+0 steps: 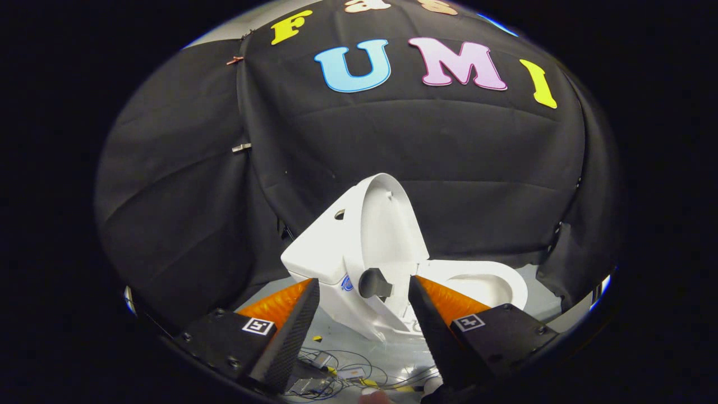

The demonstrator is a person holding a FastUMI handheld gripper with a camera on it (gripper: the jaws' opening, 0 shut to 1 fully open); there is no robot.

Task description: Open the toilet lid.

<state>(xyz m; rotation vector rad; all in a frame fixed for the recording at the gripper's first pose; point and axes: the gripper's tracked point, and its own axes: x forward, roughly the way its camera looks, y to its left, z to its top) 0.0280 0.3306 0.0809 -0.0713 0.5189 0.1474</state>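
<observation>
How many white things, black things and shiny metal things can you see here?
White: 1, the toilet, its lid raised upright.
Black: 2, the round knob on the toilet's side and the cloth wall.
Shiny metal: 1, the clip on the cloth.
Total: 4.
The tongs are open, holding nothing.

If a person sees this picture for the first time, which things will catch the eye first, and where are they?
The eye goes first to the white toilet standing before the black cloth wall, with its lid already raised upright and the bowl open beside it. Next come the gripper fingers, spread open and holding nothing, with a dark knob on the toilet's side just ahead between them. Below the fingers, loose cables lie on the pale floor.
</observation>
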